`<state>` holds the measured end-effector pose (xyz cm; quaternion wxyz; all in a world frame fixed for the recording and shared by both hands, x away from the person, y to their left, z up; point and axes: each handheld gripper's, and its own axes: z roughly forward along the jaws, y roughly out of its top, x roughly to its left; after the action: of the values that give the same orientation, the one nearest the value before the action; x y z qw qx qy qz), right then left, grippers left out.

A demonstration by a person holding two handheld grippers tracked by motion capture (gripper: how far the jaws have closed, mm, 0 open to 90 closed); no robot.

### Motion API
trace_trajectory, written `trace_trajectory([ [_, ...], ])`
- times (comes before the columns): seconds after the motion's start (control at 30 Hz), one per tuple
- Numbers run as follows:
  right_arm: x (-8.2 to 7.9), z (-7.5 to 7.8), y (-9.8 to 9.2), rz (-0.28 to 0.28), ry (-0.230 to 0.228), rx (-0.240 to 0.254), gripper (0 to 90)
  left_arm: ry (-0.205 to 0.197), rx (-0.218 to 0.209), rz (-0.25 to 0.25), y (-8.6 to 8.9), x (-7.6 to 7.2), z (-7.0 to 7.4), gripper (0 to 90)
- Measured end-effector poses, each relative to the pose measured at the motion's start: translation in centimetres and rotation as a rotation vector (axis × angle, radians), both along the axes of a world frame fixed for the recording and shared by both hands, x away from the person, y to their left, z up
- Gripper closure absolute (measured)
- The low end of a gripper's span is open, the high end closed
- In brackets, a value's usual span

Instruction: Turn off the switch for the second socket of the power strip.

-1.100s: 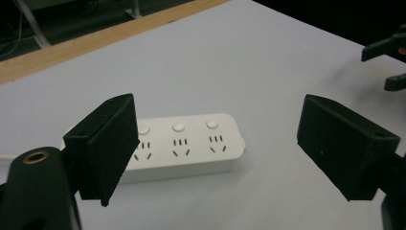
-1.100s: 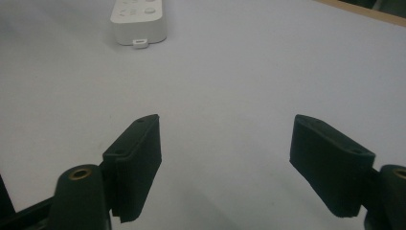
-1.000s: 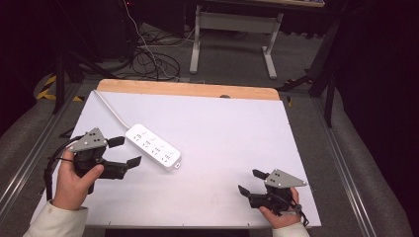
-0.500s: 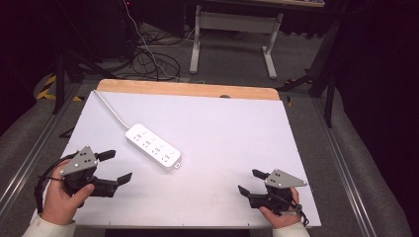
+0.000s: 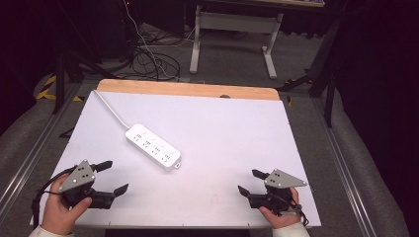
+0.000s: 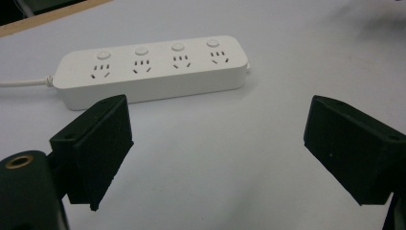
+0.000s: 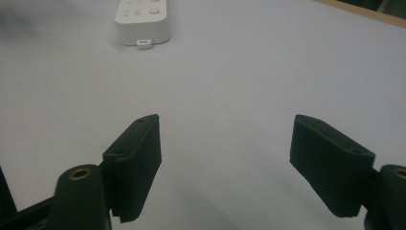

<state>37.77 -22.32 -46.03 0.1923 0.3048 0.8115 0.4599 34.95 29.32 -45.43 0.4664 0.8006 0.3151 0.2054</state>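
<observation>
- On the white tabletop (image 5: 232, 143), toward its left half, lies a white four-outlet power strip (image 5: 152, 146), set diagonally, with its cord (image 5: 109, 109) running off to the far left corner.
- Your left gripper (image 5: 109, 177) sits at the near left corner, held in your left hand (image 5: 62, 212); jaws spread wide, nothing between them.
- From the left gripper view, the power strip (image 6: 151, 74) lies just beyond the jaws, long side facing them, outlets up, apart from both jaws. Each outlet has a round button above it.
- Your right gripper (image 5: 248, 181) rests at the near right corner in your right hand (image 5: 279, 215); jaws likewise parted and empty.
- From the right gripper view, the end of the power strip (image 7: 142, 17) shows well ahead and to the left, with a small tab at that end; bare tabletop (image 7: 239, 72) lies between it and the jaws.
- Wooden edge (image 5: 188, 90) borders the far side of the tabletop.
</observation>
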Motion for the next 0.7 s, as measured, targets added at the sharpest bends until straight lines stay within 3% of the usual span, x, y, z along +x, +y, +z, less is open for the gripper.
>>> trace_trajectory([
  [0.07, 0.0, 0.0, 0.0, -0.002, 0.001, 0.003, 26.8, 0.019, -0.013, -0.012, 0.1, -0.1, -0.5, 11.1],
  [0.17, 0.0, 0.0, 0.0, -0.001, 0.001, 0.003, 26.8, 0.056, -0.072, -0.016, 0.5, -0.2, -1.5, 12.5],
  [0.23, 0.0, 0.0, 0.0, 0.000, 0.001, 0.005, 26.8, 0.039, -0.046, -0.001, 0.8, -0.2, -2.0, 13.0],
  [0.37, 0.0, 0.0, 0.0, 0.002, 0.001, 0.005, 26.7, 0.048, -0.079, 0.008, 1.1, -0.5, -3.1, 13.0],
  [0.47, 0.0, 0.0, 0.0, 0.002, 0.002, 0.007, 26.7, 0.032, -0.036, 0.002, 1.3, -0.3, -3.5, 13.0],
  [0.7, 0.0, 0.0, 0.0, 0.004, 0.001, 0.006, 26.7, 0.003, -0.013, 0.037, 1.2, -0.4, -3.2, 12.8],
])
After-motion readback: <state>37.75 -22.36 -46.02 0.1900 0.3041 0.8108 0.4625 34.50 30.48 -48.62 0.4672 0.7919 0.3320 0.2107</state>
